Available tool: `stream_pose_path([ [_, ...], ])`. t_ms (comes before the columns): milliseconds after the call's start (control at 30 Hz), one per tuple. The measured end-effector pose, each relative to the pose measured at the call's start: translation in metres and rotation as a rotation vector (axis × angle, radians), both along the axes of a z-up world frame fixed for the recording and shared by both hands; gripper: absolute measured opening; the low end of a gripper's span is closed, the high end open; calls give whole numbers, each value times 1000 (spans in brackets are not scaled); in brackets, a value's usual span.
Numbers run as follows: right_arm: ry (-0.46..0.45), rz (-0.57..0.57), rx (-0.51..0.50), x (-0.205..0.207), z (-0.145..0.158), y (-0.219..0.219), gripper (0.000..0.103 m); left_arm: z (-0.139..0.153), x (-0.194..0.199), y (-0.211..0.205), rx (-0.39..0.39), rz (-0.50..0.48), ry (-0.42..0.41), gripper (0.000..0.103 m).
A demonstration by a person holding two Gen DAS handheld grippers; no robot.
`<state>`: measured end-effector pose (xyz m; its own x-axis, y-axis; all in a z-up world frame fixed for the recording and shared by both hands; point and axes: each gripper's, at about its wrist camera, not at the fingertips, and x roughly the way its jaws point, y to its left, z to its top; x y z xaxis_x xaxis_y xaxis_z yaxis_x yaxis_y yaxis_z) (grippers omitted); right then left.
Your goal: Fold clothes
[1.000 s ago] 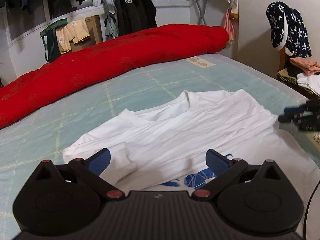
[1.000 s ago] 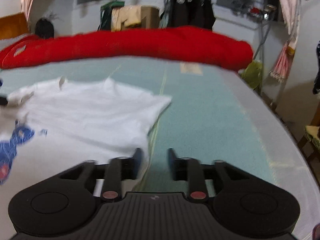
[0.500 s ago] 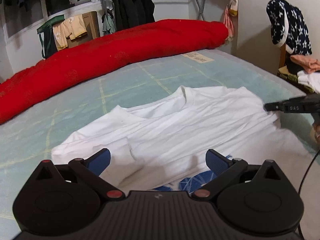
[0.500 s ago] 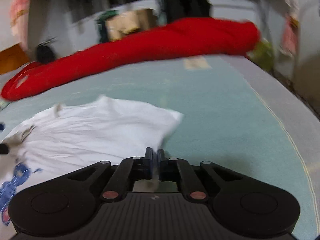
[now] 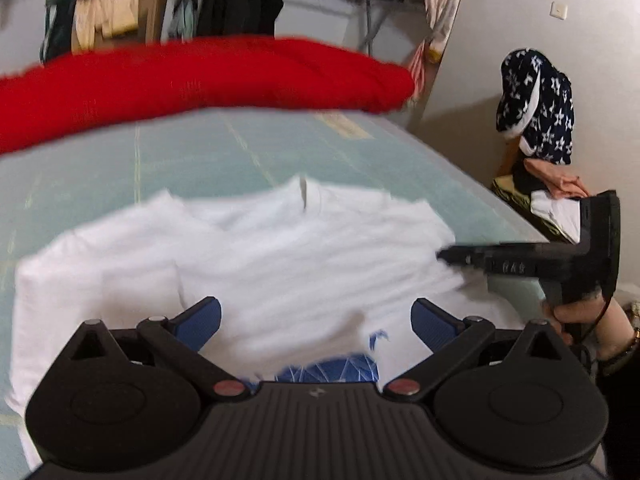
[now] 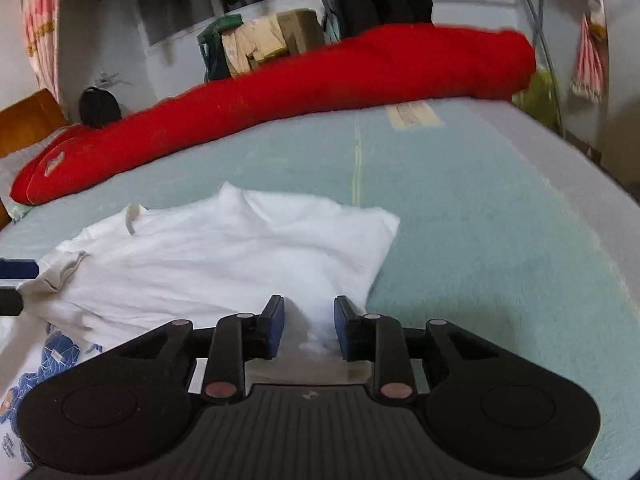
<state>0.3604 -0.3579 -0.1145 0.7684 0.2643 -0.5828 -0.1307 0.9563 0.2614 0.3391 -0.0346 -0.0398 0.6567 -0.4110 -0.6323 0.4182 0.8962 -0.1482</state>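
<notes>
In the left wrist view, the left gripper hangs above the near part of a white T-shirt, and its two blue-padded fingers stand wide apart with nothing between them. The T-shirt lies flat on a pale green bed cover, with a blue print at its near edge. At the right side, the right gripper reaches to the right edge of the shirt, held by a hand. A long red blanket roll lies at the far side of the bed. In the right wrist view, the right gripper has its fingers a little apart, and a small fold of the white T-shirt sits between them; the pads do not press it. The shirt spreads to the left and far from there, on the bed cover, before the red blanket roll.
</notes>
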Motion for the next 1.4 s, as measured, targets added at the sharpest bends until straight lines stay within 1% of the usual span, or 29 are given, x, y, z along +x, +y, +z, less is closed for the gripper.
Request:
stream_pose_path([
  [33, -1, -4, 21, -1, 0, -4, 32, -2, -1, 0, 16, 4, 1, 95],
  [67, -3, -4, 25, -1, 2, -4, 36, -4, -2, 0, 27, 1, 2, 94],
  [133, -13, 6, 8, -5, 2, 0, 43, -6, -4, 3, 31, -28, 4, 94],
  [167, -17, 9, -1, -7, 1, 3, 44, -7, -4, 4, 33, -43, 5, 94],
  [233, -19, 10, -19, -7, 2, 6, 45, -12, 2, 9, 0, -75, 55, 94],
  [267, -20, 10, -21, -6, 3, 6, 45, -14, 6, 12, -10, -67, 73, 94],
  [300, -20, 10, -14, -6, 3, 4, 45, -16, 10, 15, -3, -46, 81, 94],
  [333, -19, 9, -6, -5, 3, 3, 46, -16, 13, 19, 38, 5, 67, 94],
  [367, -18, 9, 2, -4, 3, 1, 46, -15, 16, 25, 87, 65, 40, 94],
  [433, -18, 9, 7, -4, 3, 0, 46, -10, 20, 42, 145, 193, -6, 94],
  [467, -19, 10, 3, -5, 3, 1, 46, -7, 21, 53, 153, 249, -17, 94],
  [500, -19, 10, 0, -5, 4, 1, 47, -3, 20, 62, 144, 281, -21, 94],
  [567, -20, 12, -7, -5, 4, 1, 47, 3, 17, 73, 115, 297, -28, 94],
  [633, -19, 9, -7, -6, 5, 1, 48, 8, 11, 76, 103, 287, -47, 94],
  [700, -26, 3, -17, -8, 8, 3, 52, 8, 8, 69, 93, 241, -61, 95],
  [767, -60, 31, -32, -13, 13, 8, 71, 3, 10, 56, 86, 188, -54, 94],
  [800, -79, 56, -48, -15, 16, 13, 72, -1, 12, 49, 84, 163, -46, 94],
  [900, -62, 102, -134, -15, 12, 28, 72, -15, 20, 27, 84, 96, -30, 94],
  [967, -45, 99, -124, -12, 9, 24, 72, -25, 28, 18, 96, 83, -12, 94],
  [1033, -29, 94, -112, -9, 6, 21, 72, -31, 37, 16, 97, 103, 17, 94],
  [1100, -17, 86, -84, -8, 4, 14, 72, -30, 45, 23, 63, 117, 23, 83],
  [1167, -17, 83, -73, -9, 3, 12, 72, -20, 48, 35, 31, 117, 6, 78],
  [1200, -18, 84, -78, -9, 3, 13, 72, -14, 50, 42, 38, 125, -10, 72],
  [1233, -19, 84, -83, -9, 3, 14, 73, -8, 52, 50, 56, 138, -22, 69],
  [1267, -20, 86, -88, -9, 3, 15, 73, -3, 56, 58, 76, 152, -26, 63],
  [1333, -21, 88, -92, -9, 3, 16, 73, 1, 64, 74, 121, 173, -21, 59],
  [1400, -22, 88, -88, -9, 2, 15, 73, -2, 72, 85, 165, 170, 8, 56],
])
